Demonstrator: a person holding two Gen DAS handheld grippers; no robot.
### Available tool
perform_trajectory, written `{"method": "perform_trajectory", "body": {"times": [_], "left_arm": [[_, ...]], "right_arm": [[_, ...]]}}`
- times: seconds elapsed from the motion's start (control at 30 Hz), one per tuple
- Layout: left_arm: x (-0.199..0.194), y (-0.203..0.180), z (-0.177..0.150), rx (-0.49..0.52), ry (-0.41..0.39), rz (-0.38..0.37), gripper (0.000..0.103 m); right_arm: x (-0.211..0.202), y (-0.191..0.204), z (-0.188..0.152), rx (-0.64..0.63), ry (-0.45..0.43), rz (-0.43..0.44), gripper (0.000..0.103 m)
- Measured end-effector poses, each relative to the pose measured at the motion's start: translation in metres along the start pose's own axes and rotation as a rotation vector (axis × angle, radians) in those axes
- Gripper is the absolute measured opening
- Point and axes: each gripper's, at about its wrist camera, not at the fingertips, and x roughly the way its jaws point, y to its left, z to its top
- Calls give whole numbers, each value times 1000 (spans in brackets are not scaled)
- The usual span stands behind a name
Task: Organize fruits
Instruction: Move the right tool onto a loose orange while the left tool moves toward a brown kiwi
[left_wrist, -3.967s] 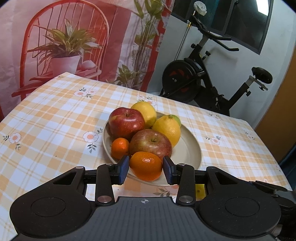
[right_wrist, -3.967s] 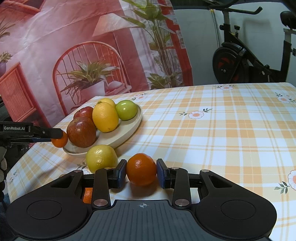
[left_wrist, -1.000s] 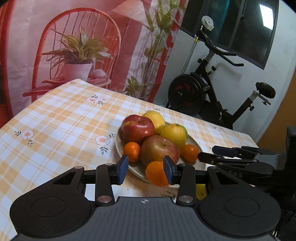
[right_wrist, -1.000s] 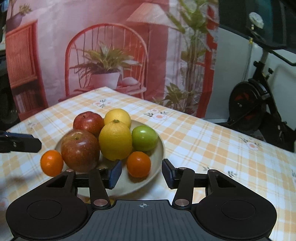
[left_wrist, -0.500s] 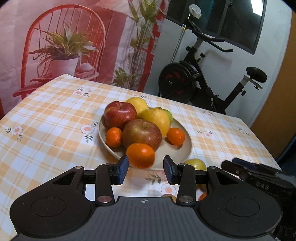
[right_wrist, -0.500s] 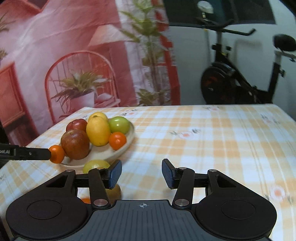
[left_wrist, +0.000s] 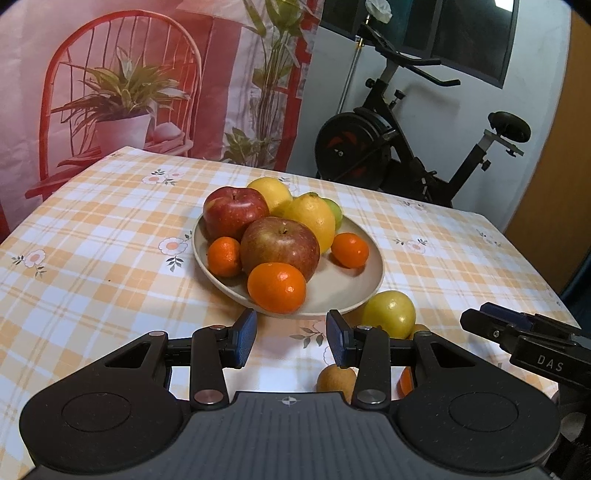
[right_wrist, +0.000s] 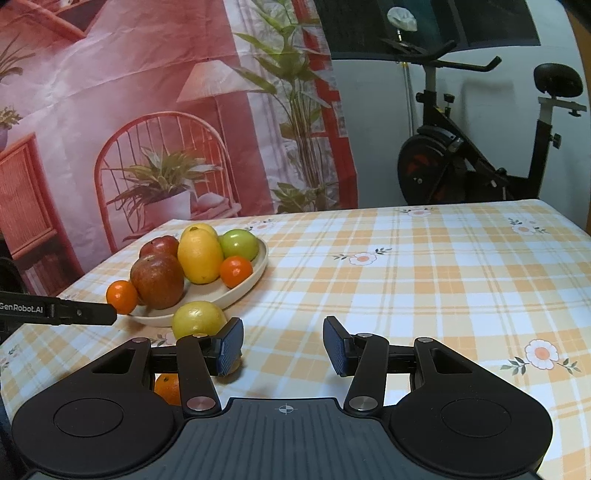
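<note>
Left wrist view: the left claw (left_wrist: 291, 338) was held empty and parted, angled down before the plate (left_wrist: 343, 291). The right claw (right_wrist: 283, 345) was likewise parted and empty above the worktop (right_wrist: 424, 280). Apples, lemons and mandarins were piled on the plate.

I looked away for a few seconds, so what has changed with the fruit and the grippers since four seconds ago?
Both mandarins were let go on the plate: the left gripper released one at the front rim, and the right gripper carried the other from the tablecloth, then withdrew. Both grippers are now empty. The apples, lemons and loose yellow fruit stayed.

Fruit-filled plate (right_wrist: 258, 266) sits left on the checked tablecloth (right_wrist: 424, 280).
</note>
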Motion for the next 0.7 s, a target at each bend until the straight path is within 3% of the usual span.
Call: {"method": "perform_trajectory", "body": {"times": [0.7], "left_arm": [[8,-1,-6,-21,37,-43,44]], "right_arm": [[4,8,-2,-32,26,34,45]]}}
